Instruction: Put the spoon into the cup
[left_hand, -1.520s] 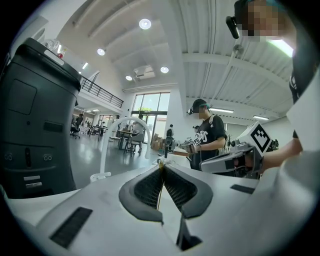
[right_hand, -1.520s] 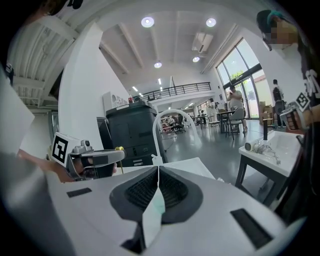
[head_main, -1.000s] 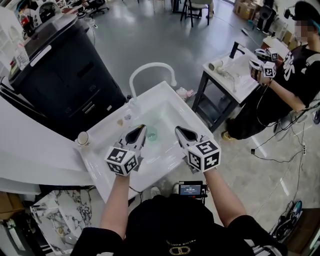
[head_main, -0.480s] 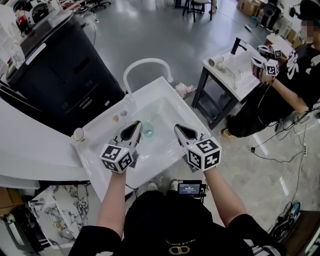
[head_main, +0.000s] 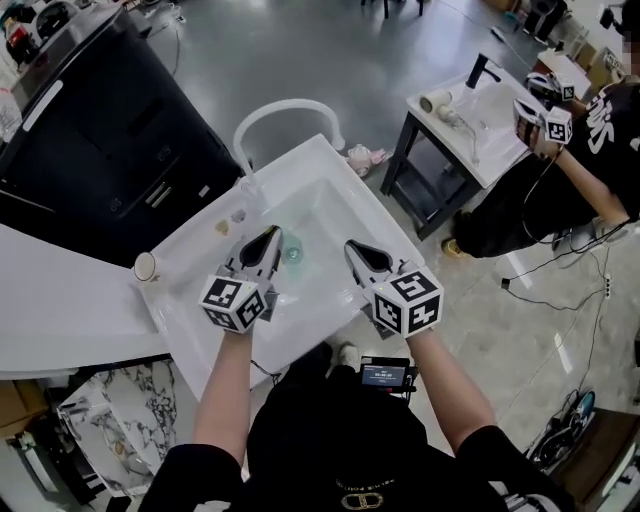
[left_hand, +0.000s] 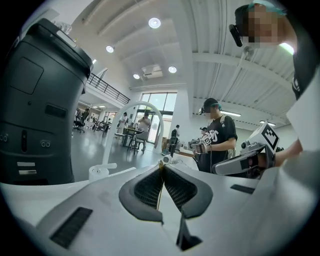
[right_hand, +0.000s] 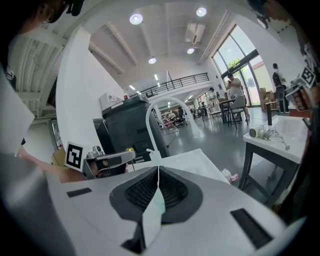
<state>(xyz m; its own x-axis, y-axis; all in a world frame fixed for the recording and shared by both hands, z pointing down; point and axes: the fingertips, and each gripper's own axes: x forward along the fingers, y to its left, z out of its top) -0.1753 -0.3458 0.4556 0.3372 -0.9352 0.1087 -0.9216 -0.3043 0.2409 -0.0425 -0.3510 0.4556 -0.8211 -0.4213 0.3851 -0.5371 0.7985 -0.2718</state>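
Note:
A small translucent green cup (head_main: 293, 250) lies in the basin of the white sink (head_main: 375, 205). I cannot make out a spoon in any view. My left gripper (head_main: 272, 232) hovers over the basin just left of the cup, its jaws closed with nothing between them; the left gripper view (left_hand: 161, 164) shows the pads meeting. My right gripper (head_main: 350, 246) hovers right of the cup, also shut and empty, as the right gripper view (right_hand: 158, 168) shows. Each gripper shows in the other's view: the right gripper (left_hand: 250, 156), the left gripper (right_hand: 107, 159).
A white arched faucet (head_main: 285, 112) stands at the sink's far side, with two small objects (head_main: 228, 222) on the rim. A pale cup (head_main: 146, 266) sits on the counter at left. A black cabinet (head_main: 110, 130) stands behind. Another person (head_main: 590, 140) works at a second sink table (head_main: 470, 120).
Both grippers have sunk a little toward the basin, still shut. The head view has shifted, so the sink sits higher and further left in the picture.

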